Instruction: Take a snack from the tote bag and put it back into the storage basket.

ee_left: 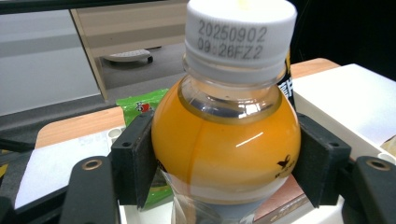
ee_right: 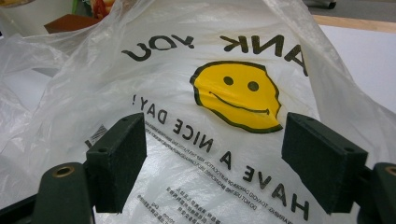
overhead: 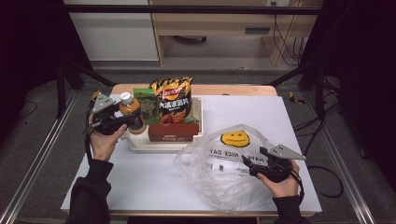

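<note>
Left tongs (ee_left: 224, 158) clamp an upright orange-drink bottle (ee_left: 224, 140) (cap stamped "20250902") at the white tray's (overhead: 198, 119) left end; right tongs (ee_right: 233, 158) stand apart against the "HAVE A NICE DAY!" bag (ee_right: 224, 130) on the bench (overhead: 154, 182).

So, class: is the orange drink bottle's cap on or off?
On. The white cap sits over the neck of the orange drink bottle, its lower edge tight against the neck ring.

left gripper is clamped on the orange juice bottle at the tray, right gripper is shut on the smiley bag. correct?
Not quite. The right gripper is open: in the right gripper view its pads stand apart in front of the smiley bag, pinching nothing. The rest holds: the left gripper has its pads against the orange juice bottle at the tray.
</note>
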`<move>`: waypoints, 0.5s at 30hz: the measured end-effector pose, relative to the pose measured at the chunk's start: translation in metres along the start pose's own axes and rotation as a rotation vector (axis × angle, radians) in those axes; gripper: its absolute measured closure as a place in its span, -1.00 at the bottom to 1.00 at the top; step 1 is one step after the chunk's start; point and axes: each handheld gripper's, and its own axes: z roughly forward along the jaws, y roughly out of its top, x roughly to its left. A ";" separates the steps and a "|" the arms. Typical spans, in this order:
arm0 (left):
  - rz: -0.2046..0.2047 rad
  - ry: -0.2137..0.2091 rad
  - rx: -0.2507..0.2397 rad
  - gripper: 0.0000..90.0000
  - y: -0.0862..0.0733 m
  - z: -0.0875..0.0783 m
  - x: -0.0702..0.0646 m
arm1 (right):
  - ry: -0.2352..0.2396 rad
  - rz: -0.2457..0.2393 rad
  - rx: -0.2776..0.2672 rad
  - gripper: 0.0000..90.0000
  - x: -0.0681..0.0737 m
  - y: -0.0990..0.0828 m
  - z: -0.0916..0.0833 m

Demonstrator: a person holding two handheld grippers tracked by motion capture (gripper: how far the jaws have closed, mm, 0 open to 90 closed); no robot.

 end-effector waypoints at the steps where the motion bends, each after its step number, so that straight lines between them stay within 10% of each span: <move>1: -0.001 0.002 0.003 -0.31 -0.001 0.002 0.001 | 0.000 0.001 0.001 -0.51 0.000 0.000 0.000; 15: -0.004 0.005 0.032 -0.31 -0.011 0.016 0.010 | 0.004 -0.005 0.008 -0.51 0.001 -0.001 0.002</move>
